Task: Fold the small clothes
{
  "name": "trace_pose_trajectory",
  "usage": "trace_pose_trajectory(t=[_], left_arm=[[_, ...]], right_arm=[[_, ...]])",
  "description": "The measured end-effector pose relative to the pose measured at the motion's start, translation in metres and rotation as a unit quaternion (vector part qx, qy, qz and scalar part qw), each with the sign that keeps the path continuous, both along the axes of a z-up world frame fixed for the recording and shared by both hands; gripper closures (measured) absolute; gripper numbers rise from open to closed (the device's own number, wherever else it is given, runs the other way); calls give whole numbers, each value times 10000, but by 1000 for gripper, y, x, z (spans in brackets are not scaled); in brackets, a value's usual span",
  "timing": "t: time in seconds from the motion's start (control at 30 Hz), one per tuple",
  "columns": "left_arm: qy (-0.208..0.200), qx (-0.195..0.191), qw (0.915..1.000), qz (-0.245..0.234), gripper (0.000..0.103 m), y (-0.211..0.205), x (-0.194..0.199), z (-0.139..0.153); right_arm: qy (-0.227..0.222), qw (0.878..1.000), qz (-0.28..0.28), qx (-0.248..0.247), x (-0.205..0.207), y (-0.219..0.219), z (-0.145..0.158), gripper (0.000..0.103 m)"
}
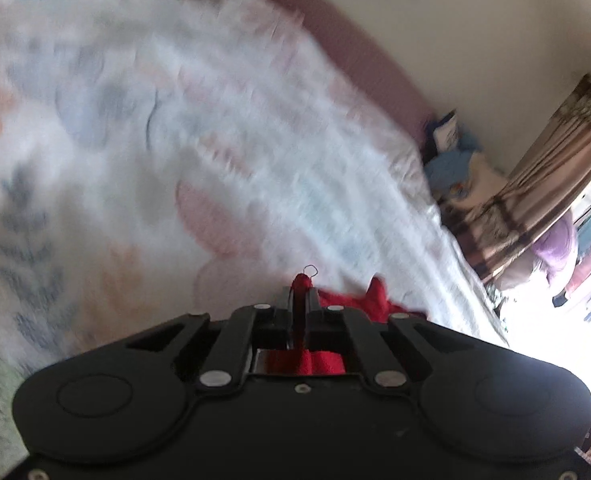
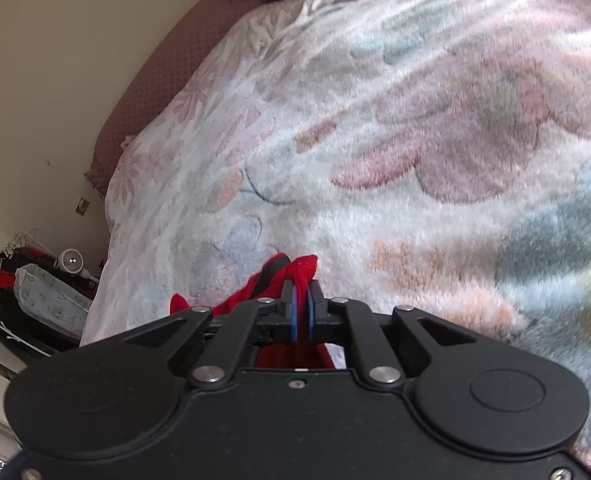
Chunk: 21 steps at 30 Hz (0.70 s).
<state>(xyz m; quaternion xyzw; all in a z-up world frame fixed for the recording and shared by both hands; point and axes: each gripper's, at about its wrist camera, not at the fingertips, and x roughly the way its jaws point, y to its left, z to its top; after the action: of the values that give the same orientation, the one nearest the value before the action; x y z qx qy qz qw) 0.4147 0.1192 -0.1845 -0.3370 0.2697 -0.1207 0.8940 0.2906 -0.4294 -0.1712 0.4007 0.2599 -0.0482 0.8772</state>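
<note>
Left claw (image 1: pixel 300 300): fingers drawn together, pinching a fold of the red garment (image 1: pixel 359 300); a thin wire loop pokes up from the pinched tip. Right claw (image 2: pixel 302 304): blue pads (image 2: pixel 293 312) nearly closed, clamping another edge of the red garment (image 2: pixel 283 280), which has a dark strip along it. Garment: hangs from both claws, just above the floral blanket (image 2: pixel 415 140). Blanket: spread over a bed. Beyond: maroon headboard (image 2: pixel 155 72), cream wall, striped curtain (image 1: pixel 543 168). Left view blurred.
</note>
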Motion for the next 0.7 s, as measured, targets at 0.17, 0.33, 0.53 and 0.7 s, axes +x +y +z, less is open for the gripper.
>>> trace_pose_trajectory(t=[0.17,0.33,0.53,0.7], left_arm=[[40,23,9999,166,101,4,4,-3],[497,537,9973,39,97,-6,19,-24],[795,853,9927,290,80,-3,12,-7],[554,880,9944,-187,67,-13,-42,43]], right_arm=[[-110,9999,-86,-96,-2,0,1,98],[130,9996,-248,1,4,-5,-20,98],[249,9992,-318,25,-2,-5,-14,88],[-8,9986,73,-533,-47,10,29,88]])
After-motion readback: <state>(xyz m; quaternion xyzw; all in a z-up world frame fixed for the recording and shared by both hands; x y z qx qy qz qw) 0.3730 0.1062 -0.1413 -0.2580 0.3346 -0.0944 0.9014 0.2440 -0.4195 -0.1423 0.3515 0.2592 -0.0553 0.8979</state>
